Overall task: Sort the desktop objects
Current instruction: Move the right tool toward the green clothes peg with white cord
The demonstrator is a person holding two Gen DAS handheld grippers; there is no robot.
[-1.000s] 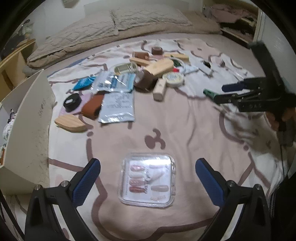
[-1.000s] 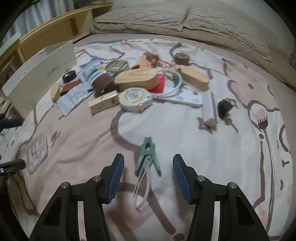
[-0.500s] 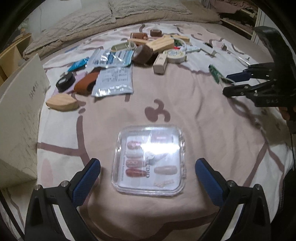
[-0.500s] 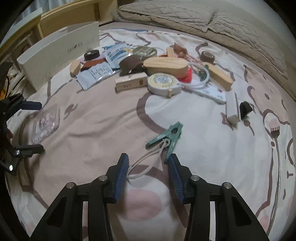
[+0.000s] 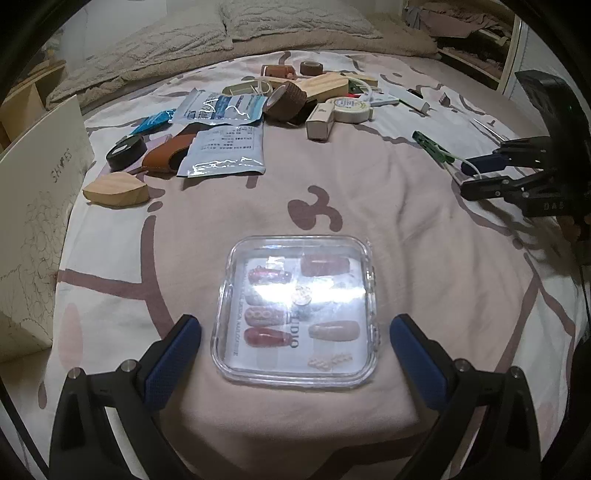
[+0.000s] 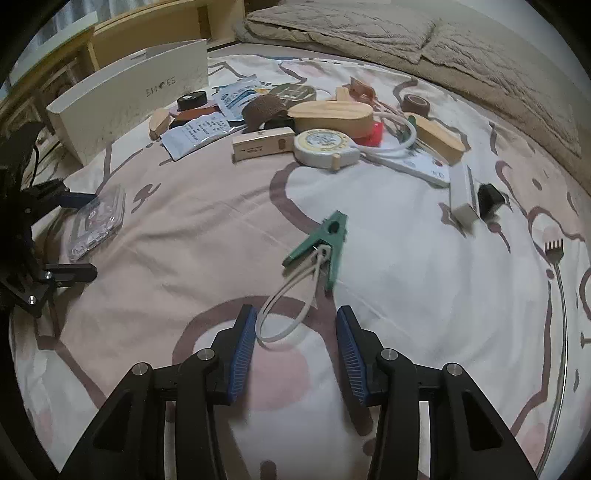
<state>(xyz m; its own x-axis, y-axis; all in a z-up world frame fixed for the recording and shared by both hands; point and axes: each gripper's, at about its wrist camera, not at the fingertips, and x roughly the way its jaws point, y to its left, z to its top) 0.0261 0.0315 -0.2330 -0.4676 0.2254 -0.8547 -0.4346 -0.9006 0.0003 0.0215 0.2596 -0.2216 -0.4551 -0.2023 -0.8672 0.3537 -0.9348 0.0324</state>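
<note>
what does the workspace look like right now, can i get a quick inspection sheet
surface: patterned bedspread, wrinkled.
job's things: clear nail-tip case lies flat between the left gripper fingers, untouched; green clothespin with white loop ahead of the right gripper.
clutter: tape measure, wooden blocks, foil pouches, fork piled beyond.
grippers: both open, holding nothing.
cables: nothing seen.
surroundings: white shoe box, pillows.

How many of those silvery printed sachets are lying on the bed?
2. One crinkled sachet lies nearer the pillows, beside the brown tape roll. The flat sachet lies just in front of it. Others may be hidden under the clutter.
</note>
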